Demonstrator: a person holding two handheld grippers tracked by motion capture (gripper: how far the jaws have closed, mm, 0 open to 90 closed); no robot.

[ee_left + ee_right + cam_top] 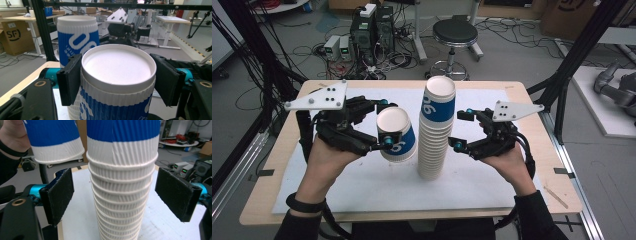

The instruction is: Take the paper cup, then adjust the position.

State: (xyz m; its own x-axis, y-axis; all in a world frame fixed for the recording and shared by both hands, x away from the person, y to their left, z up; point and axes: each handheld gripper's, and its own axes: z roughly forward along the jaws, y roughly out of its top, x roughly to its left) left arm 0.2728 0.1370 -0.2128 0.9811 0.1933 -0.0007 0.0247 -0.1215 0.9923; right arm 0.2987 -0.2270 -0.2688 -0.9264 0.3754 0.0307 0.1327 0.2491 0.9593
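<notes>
Empty paper cup beside cup stack

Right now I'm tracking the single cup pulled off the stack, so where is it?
In the high view the single cup is clamped in the left gripper, left of the stack of cups, above the white mat.

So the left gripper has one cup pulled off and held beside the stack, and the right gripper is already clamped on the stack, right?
Not quite. The right gripper is open: in the right gripper view its fingers stand apart from the stack on both sides. The left gripper does hold one cup beside the stack.
</notes>
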